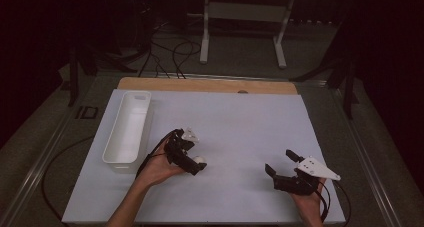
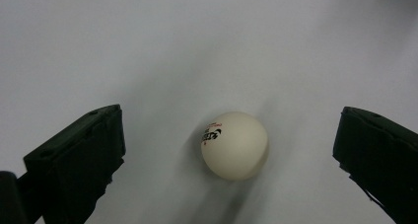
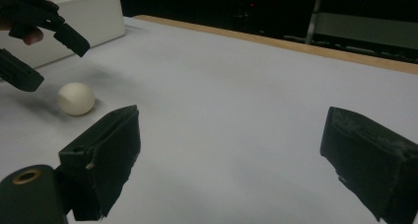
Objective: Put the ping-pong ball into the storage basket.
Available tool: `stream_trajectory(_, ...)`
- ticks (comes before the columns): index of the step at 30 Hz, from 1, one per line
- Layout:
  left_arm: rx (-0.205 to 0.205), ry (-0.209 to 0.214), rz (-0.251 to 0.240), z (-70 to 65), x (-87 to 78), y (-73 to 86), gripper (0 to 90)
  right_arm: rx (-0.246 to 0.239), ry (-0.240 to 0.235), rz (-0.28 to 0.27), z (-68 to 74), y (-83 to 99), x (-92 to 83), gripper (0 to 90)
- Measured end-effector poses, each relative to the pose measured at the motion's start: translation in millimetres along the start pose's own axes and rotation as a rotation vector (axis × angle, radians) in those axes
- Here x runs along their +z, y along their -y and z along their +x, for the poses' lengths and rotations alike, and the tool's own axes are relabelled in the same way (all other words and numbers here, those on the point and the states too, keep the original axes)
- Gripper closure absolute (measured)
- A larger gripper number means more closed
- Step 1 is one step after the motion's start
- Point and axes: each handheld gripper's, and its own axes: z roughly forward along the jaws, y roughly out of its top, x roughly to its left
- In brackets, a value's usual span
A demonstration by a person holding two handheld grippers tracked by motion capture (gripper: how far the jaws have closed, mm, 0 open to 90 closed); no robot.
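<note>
At the far left of the table (image 1: 240,112) lies a long white bin (image 1: 128,127), set lengthwise along the edge of the white sheet. Just to its right, the left gripper (image 1: 195,149) is held in a hand (image 1: 157,169) that comes in from the bottom of the high view, and it points down at the sheet. Its jaws are spread wide, and in the left gripper view a white ball (image 2: 234,145) with a small dark print lies on the sheet between them, touching neither one. In the high view the same ball shows as a pale spot just at that gripper's tip, near the middle of the sheet and to the right of the bin. Farther right, well apart from the ball, the right gripper (image 1: 281,162) rests low near the front edge of the sheet, a grey three-cornered plate on its top. Its jaws too stand far apart with nothing between them, and its own view looks across the sheet toward the ball and the bin beyond it.
</note>
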Motion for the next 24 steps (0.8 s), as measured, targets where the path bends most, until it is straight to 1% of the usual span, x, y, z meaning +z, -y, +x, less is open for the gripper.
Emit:
stream_trajectory(4,0.001,0.007,0.008,0.1,1.9,0.1,0.0,0.0,0.001,0.0,-0.8,0.1,-0.1,7.9)
stream_trajectory(5,0.009,0.015,0.013,-0.2,2.7,0.3,0.0,-0.001,0.001,0.0,-0.8,0.1,-0.2,7.9)
stream_trajectory(12,0.013,0.026,0.023,-1.7,5.5,0.4,0.0,-0.001,0.0,-0.001,-1.1,0.2,-0.4,7.9)
stream_trajectory(15,0.029,0.035,0.05,-1.9,7.7,0.8,0.0,0.001,0.003,-0.002,-1.2,0.0,-1.2,7.9)
stream_trajectory(17,0.034,0.037,0.054,-2.2,9.1,0.8,0.0,0.0,0.004,-0.001,-1.5,0.1,-1.1,7.9)
stream_trajectory(24,0.022,0.031,0.067,-1.2,14.9,1.4,0.0,-0.004,0.003,-0.001,-1.1,0.1,-0.8,7.9)
